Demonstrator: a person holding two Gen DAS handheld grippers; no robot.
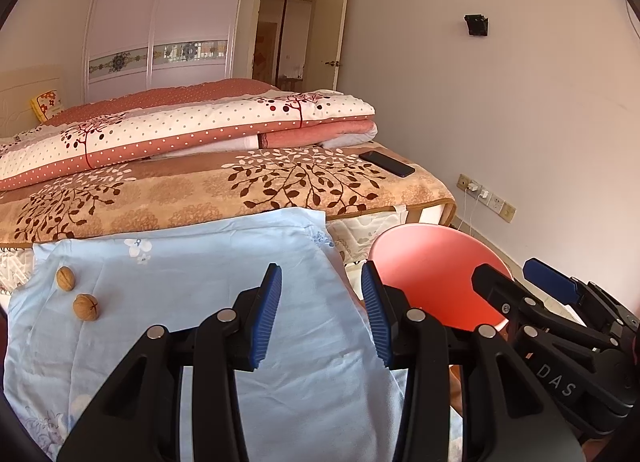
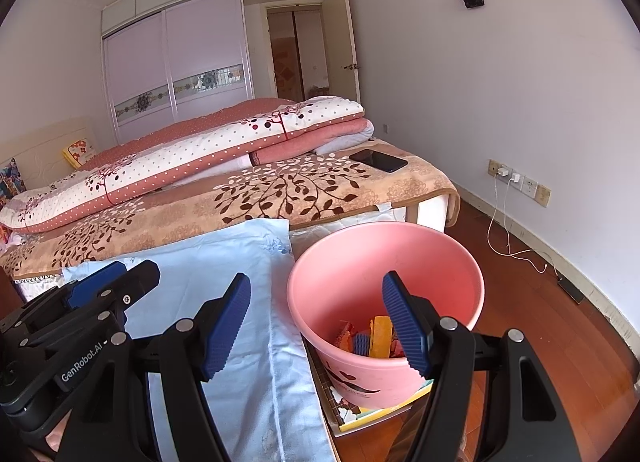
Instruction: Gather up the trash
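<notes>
The bed [image 1: 240, 190] fills the far half of both views, with a folded quilt [image 1: 192, 130] on its leaf-print blanket [image 2: 280, 190] and a phone [image 2: 378, 161] near the blanket's corner. In front of it lies a pale blue cloth [image 1: 224, 262]; what it covers cannot be seen.

To the right of the cloth stands a pink bin [image 2: 340, 274]. In it lies a small heap of trash [image 2: 372, 338]: orange and yellow wrappers and one ribbed blue piece, partly hidden by the right claw's finger, so the pieces are hard to tell apart. The bin seems to stand on a flat printed board [image 2: 360, 414], mostly hidden under it. From the left wrist only the bin's far inner wall shows.

Two walnuts [image 1: 76, 294] lie on the cloth's left part, just beside each other, well left of the left claw [image 1: 322, 318].

The left claw hangs over the cloth's right edge, partly open and empty. The right claw [image 2: 328, 322] hangs over the gap between cloth and bin, wide open, nothing in it. Each claw shows at the other view's edge, cut off.
</notes>
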